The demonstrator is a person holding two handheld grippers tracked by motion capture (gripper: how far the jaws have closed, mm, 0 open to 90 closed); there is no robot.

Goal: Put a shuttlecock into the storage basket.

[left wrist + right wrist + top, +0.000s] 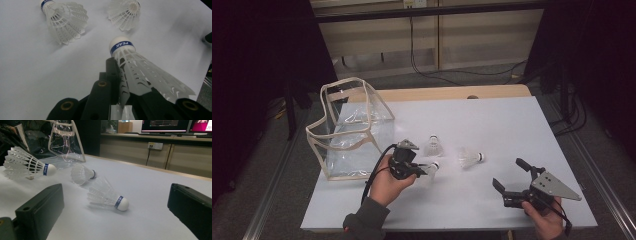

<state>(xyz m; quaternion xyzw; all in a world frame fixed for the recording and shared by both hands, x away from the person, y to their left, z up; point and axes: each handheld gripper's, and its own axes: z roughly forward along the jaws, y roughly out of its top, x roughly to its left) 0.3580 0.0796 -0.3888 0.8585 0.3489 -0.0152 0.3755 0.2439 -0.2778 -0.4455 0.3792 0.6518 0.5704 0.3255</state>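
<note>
Jaws grip shuttlecock (140, 72) w/ "PEAK" band (121, 46).

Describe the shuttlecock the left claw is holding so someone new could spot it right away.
Start at the clear bag on the white table's left side. Just right of its front corner, the left claw grips a white shuttlecock by its skirt. Unlike the two shuttlecocks lying loose beyond it, it is pinched between black jaws.

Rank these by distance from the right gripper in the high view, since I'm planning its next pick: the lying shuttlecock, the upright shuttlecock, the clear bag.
1. Lying shuttlecock: mid-table, up and left of the right gripper.
2. Upright shuttlecock: farther left, toward the bag.
3. Clear bag: far left edge of the table.
</note>
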